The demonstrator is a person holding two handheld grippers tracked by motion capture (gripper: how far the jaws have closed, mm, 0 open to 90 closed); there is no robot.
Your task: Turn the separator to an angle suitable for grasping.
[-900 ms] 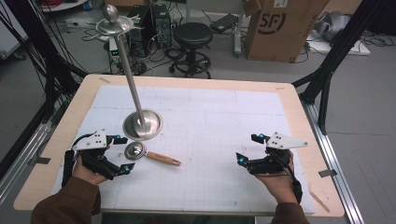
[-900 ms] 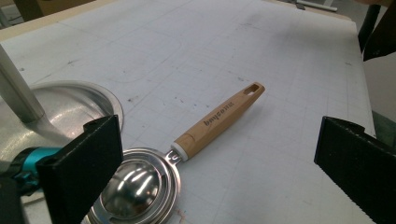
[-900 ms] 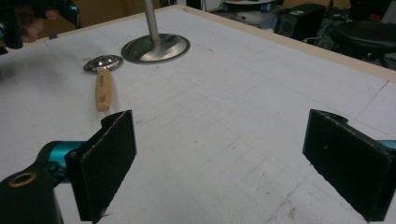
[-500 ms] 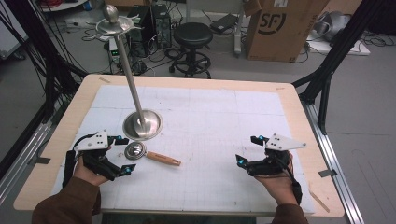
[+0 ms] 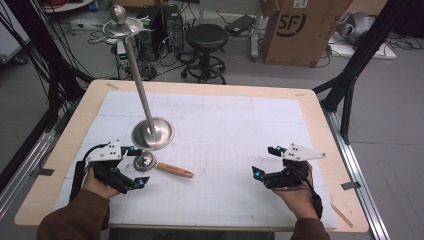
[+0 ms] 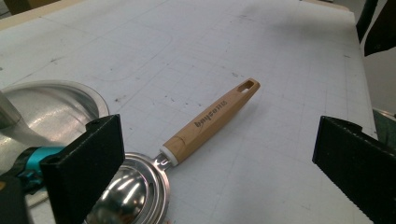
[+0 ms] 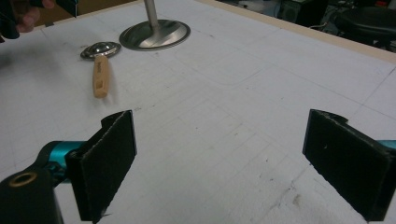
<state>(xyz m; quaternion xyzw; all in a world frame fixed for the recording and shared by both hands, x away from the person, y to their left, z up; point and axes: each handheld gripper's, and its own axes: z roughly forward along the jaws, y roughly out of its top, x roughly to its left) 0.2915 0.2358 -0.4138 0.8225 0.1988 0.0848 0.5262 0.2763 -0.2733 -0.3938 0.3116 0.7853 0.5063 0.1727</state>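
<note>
My left gripper [image 5: 134, 167] stood with its jaws wide apart, nothing between the pads, and the small steel strainer with its wooden handle [image 6: 210, 120] lay flat on the white mat just ahead of them, its bowl [image 5: 144, 161] just beside the round base of the tall steel stand [image 5: 153, 133]. My right gripper [image 5: 264, 161] hung equally open and empty, well apart from both (over bare mat).

The risk, as I judged it, was that stand: closing on the bowl end could knock a jaw against the base and rock the tall pole. The smooth handle might also skid or swivel away if I pinched it off-centre.

Room was generous toward the middle and right of the table [image 5: 320, 115]; the near edge sat close behind my hands.
</note>
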